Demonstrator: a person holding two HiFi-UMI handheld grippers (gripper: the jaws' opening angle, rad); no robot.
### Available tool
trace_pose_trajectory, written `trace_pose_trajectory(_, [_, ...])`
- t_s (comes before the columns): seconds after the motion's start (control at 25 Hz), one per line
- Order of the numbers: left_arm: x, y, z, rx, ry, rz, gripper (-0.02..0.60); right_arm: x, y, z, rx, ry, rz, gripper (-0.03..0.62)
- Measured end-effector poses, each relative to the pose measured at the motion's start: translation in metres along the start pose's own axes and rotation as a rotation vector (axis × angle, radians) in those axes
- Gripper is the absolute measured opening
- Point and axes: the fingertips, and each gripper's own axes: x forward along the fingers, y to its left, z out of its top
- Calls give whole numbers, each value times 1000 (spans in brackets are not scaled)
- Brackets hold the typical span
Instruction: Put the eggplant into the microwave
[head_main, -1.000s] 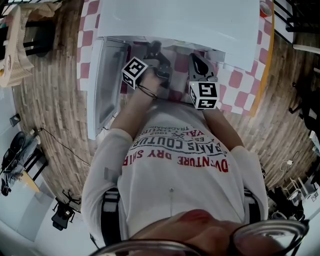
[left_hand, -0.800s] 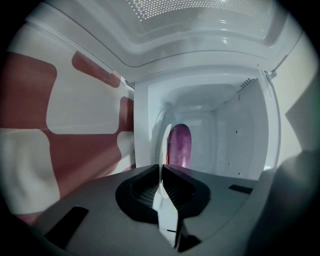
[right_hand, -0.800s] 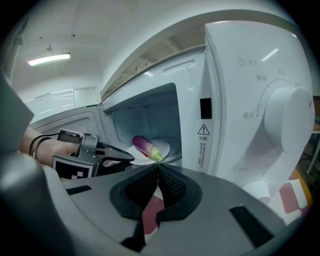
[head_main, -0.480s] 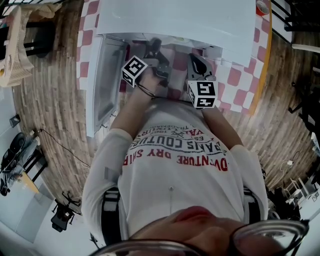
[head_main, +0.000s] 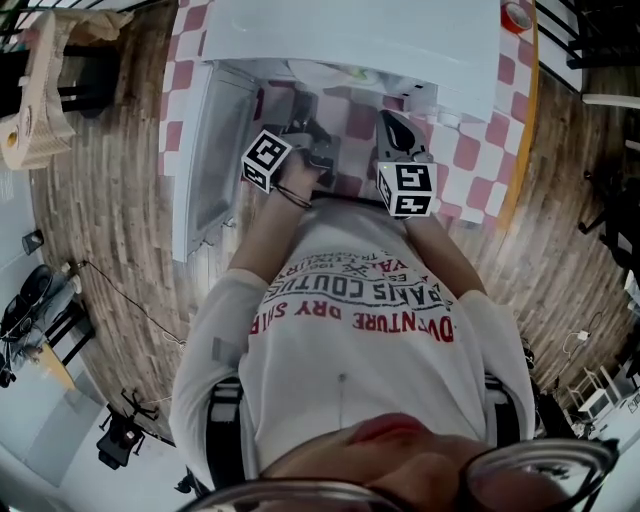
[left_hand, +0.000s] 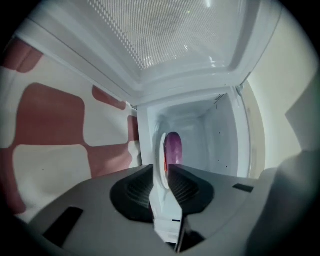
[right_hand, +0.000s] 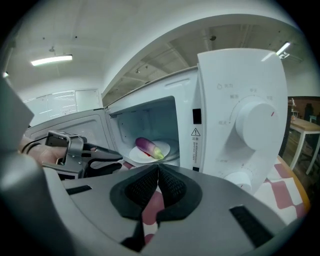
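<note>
Prob. lab/office rm: microwave (right_hand: 240, 115) on checked cloth (head_main: 470, 152), ceiling strip light (right_hand: 51, 60).

A white microwave (head_main: 350, 35) sits on the red-checked table (head_main: 470, 150), its door (head_main: 205, 150) swung open leftward over the plank floor (head_main: 100, 200).

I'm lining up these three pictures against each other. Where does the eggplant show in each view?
Head view: not visible; the microwave top hides it.
Left gripper view: the eggplant sits just below centre, deep in the cavity, behind the plate, which is seen edge-on.
Right gripper view: left of centre, lying on the plate inside the cavity.
Shared landmark: the microwave, in all three views.
</note>
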Motion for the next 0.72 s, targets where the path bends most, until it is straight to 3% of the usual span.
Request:
trace_pose_trajectory(0.04, [-6, -1, -1, 25, -2, 10, 69, -3, 1, 1, -4, -7, 2, 26])
trace_pose_trajectory(0.08, [-12, -6, -3, 70, 5, 10, 46, -6, 2, 3, -9, -13, 4, 26])
trace_pose_trajectory(0.16, [-23, -25, -12, 202, 34, -33, 41, -13, 4, 6, -19, -27, 8, 26])
trace_pose_trajectory(0.32, [-46, -81, -35, 480, 81, -192, 35, -28, 6, 19, -36, -68, 10, 26])
trace_pose_trajectory(0.56, [-84, -135, -63, 1130, 40, -292, 31, -52, 9, 28, -59, -112, 12, 26])
trace_pose_trajectory(0.64, [-91, -140, -68, 1229, 27, -300, 28, -59, 11, 32, -69, -126, 16, 26])
trace_pose_trajectory(0.72, [-96, -138, -71, 1261, 30, -289, 28, -66, 12, 35, -79, -141, 18, 26])
